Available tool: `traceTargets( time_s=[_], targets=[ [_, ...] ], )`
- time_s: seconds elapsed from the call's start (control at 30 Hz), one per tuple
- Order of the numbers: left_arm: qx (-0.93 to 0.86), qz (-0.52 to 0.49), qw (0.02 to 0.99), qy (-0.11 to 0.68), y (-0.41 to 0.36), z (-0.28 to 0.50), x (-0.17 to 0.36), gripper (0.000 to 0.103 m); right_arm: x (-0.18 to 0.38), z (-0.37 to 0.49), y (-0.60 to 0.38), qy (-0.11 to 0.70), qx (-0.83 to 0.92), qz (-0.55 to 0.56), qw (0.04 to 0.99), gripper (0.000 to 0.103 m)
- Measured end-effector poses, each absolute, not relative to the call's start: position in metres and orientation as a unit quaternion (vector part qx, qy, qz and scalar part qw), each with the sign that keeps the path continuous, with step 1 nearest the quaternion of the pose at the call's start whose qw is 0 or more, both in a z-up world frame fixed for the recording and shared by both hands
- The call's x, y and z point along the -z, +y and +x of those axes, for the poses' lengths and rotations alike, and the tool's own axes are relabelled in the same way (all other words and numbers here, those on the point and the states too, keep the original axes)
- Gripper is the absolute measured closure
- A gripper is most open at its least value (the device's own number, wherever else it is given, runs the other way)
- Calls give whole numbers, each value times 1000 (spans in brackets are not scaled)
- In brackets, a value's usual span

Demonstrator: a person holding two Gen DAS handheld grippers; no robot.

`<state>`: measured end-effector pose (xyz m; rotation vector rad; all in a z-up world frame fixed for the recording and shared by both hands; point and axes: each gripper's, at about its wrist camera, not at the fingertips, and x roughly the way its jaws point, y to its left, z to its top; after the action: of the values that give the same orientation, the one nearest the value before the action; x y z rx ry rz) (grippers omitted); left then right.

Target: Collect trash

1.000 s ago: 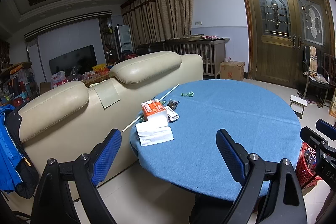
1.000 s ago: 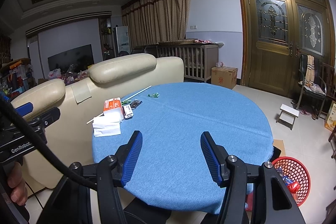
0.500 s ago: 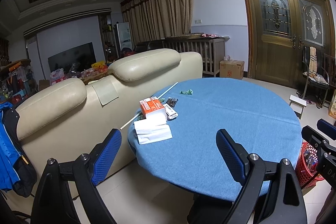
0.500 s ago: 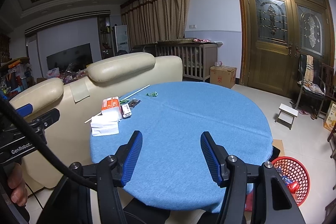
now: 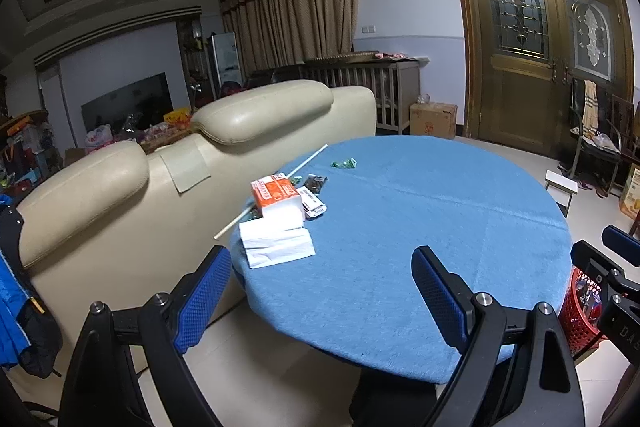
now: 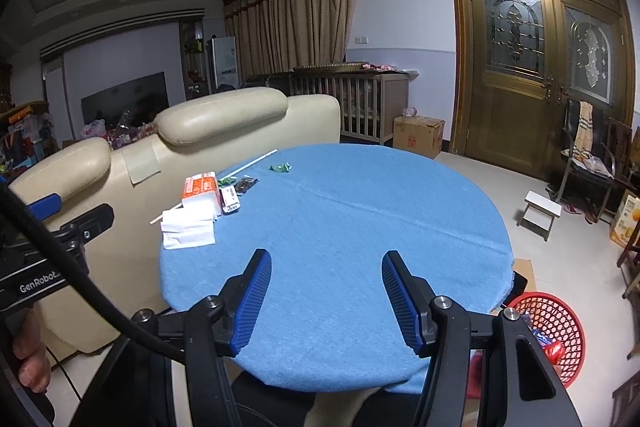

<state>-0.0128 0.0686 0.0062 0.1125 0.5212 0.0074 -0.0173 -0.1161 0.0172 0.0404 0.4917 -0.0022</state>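
Note:
A round table with a blue cloth (image 5: pixel 420 227) (image 6: pixel 360 227) holds litter at its far left: a green wrapper (image 5: pixel 343 163) (image 6: pixel 280 167), a dark wrapper (image 5: pixel 315 183) (image 6: pixel 245 183), a small white pack (image 5: pixel 312 203) (image 6: pixel 229 199), an orange-and-white tissue pack (image 5: pixel 278 197) (image 6: pixel 200 191), white tissues (image 5: pixel 278 245) (image 6: pixel 188 231) and a long white stick (image 5: pixel 272 191) (image 6: pixel 216 185). My left gripper (image 5: pixel 322 301) is open and empty near the table's front edge. My right gripper (image 6: pixel 326 301) is open and empty over the near cloth. A red mesh basket (image 6: pixel 554 335) (image 5: pixel 580 311) stands on the floor at the right.
A cream sofa (image 5: pixel 160 195) (image 6: pixel 160 147) backs against the table's left side. A white stool (image 6: pixel 540 209), a chair (image 6: pixel 588 163), a cardboard box (image 6: pixel 418 135) and a wooden double door (image 6: pixel 540 67) are to the right and behind.
Both views have shifted slightly; the table and its litter sit a little lower and to the left in the frames. Both grippers stay open and empty.

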Motion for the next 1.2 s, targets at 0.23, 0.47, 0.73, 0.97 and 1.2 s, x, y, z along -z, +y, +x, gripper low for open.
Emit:
traceTargets(
  time_s=[0.23, 0.47, 0.73, 0.97, 1.2],
  targets=[
    [-19, 73, 960, 269, 65, 18, -1, 11, -21, 19, -124, 234, 18, 12, 972, 33],
    [-111, 97, 948, 281, 111, 12, 5, 11, -12, 111, -121, 251, 22, 28, 967, 33],
    [-238, 84, 920, 300, 177, -19, 7, 11, -29, 193, -59, 275, -56, 46, 959, 33],
    [-276, 53, 913, 295, 204, -40, 2, 11, -30, 184, -5, 261, -118, 35, 957, 33],
    [-256, 61, 922, 284, 190, -38, -2, 11, -21, 171, -6, 260, -113, 22, 959, 33]
  ],
)
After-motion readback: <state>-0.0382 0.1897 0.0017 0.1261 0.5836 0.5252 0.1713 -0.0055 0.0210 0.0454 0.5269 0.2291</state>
